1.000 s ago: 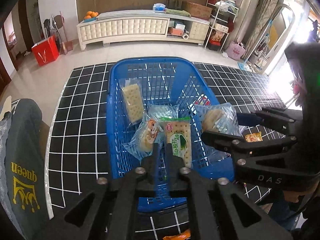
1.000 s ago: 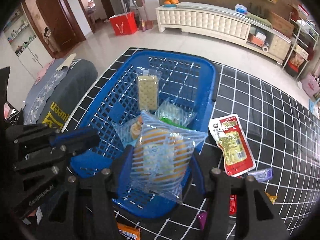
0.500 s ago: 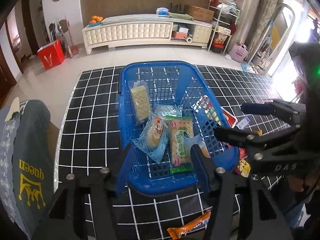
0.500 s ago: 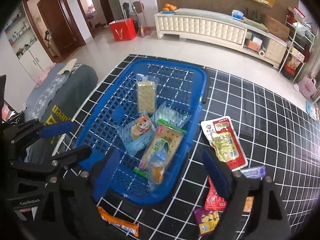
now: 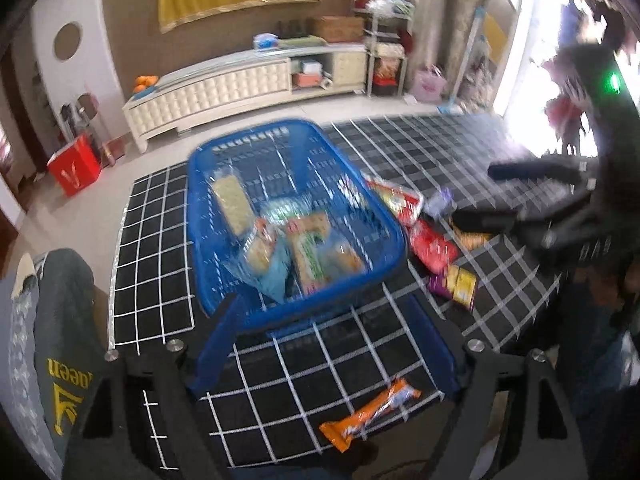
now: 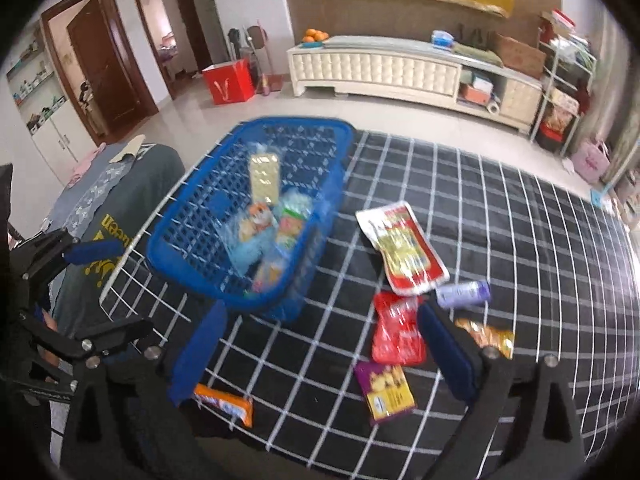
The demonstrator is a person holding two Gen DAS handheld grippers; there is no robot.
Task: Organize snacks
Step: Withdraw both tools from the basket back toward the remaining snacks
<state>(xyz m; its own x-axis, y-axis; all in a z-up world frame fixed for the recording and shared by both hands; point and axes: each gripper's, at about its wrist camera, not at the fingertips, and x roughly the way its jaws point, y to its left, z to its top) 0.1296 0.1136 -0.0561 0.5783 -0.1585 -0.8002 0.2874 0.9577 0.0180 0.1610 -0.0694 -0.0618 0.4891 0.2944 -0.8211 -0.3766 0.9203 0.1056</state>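
Your left gripper [image 5: 326, 340] hangs wide apart, empty, above the orange wrapper [image 5: 370, 410]. The blue basket [image 6: 200, 216] sits left on the checked cloth [image 6: 500, 240], crackers and bagged snacks inside. Right of it lie loose packets, the big red pouch [image 6: 402, 250] nearest. Your right gripper [image 6: 320, 356] gapes empty too.
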